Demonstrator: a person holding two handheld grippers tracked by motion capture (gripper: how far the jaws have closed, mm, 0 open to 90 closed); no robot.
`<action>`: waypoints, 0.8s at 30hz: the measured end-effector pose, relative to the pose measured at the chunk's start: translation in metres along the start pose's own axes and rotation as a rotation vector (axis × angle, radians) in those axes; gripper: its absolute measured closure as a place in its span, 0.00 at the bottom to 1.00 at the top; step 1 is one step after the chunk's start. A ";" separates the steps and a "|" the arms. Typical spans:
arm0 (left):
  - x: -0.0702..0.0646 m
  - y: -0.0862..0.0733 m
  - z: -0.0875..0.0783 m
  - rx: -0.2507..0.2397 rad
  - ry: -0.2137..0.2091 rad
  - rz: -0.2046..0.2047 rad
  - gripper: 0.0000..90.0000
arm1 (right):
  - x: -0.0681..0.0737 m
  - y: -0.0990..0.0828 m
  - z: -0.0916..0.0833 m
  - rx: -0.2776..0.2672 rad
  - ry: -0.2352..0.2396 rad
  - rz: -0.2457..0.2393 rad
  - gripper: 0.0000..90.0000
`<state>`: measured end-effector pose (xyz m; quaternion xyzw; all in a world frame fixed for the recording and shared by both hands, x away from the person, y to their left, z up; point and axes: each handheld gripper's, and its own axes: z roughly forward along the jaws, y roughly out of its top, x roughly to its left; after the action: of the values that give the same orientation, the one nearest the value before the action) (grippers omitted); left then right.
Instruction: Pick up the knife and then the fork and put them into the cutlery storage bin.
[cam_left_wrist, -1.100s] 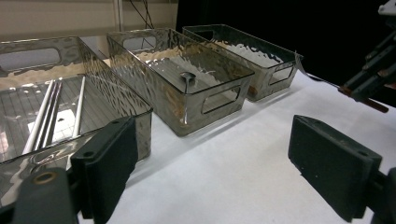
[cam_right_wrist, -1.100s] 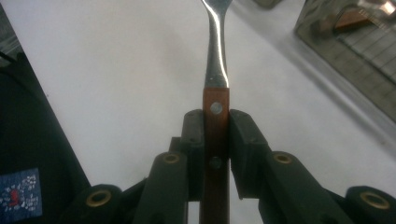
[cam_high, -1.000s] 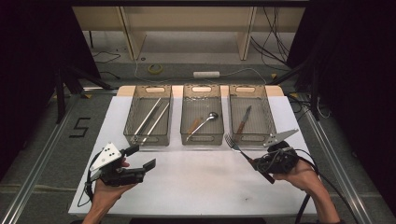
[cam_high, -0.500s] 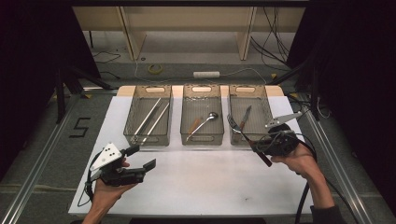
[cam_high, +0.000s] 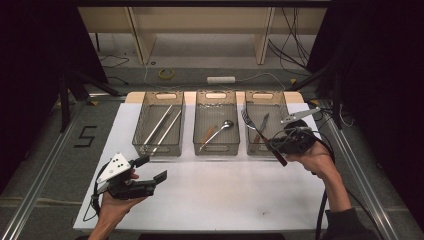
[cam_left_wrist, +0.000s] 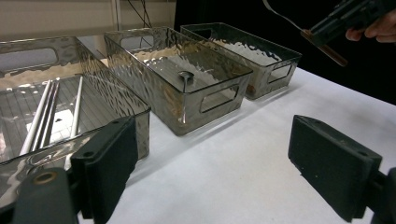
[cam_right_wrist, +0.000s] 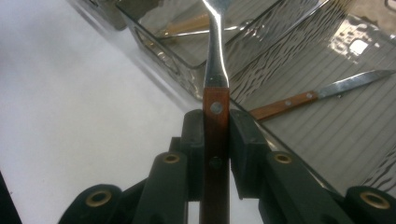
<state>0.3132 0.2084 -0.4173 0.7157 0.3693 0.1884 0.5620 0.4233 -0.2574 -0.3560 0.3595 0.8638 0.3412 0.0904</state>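
**Fork held above the right bin**

White table (cam_high: 210, 195) under dark surroundings carries three clear bins in a row. At the right bin (cam_high: 266, 102), the right gripper (cam_right_wrist: 216, 140) has its jaws clamped on the wooden handle of a fork (cam_high: 252, 127), whose tines reach out over that bin; it appears to hang clear of the bin floor, though the high view is too coarse to be sure. A knife (cam_right_wrist: 317, 95) lies inside the same bin. The middle bin (cam_left_wrist: 187, 79) holds a spoon (cam_high: 220, 131). Near the table's front left, the left gripper (cam_high: 150, 170) rests with jaws wide apart, nothing between them.
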 end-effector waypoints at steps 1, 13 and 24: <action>0.000 0.000 0.000 0.000 0.000 0.000 0.17 | -0.001 0.002 0.000 0.000 -0.001 -0.001 0.86; 0.000 0.000 0.000 -0.003 -0.004 -0.001 0.17 | -0.012 0.026 0.000 -0.017 -0.022 0.028 0.86; 0.000 0.000 0.000 -0.005 -0.005 -0.003 0.17 | -0.025 0.042 0.000 -0.032 -0.034 0.059 0.86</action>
<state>0.3129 0.2088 -0.4171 0.7143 0.3685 0.1866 0.5650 0.4654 -0.2526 -0.3308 0.3892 0.8456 0.3513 0.1007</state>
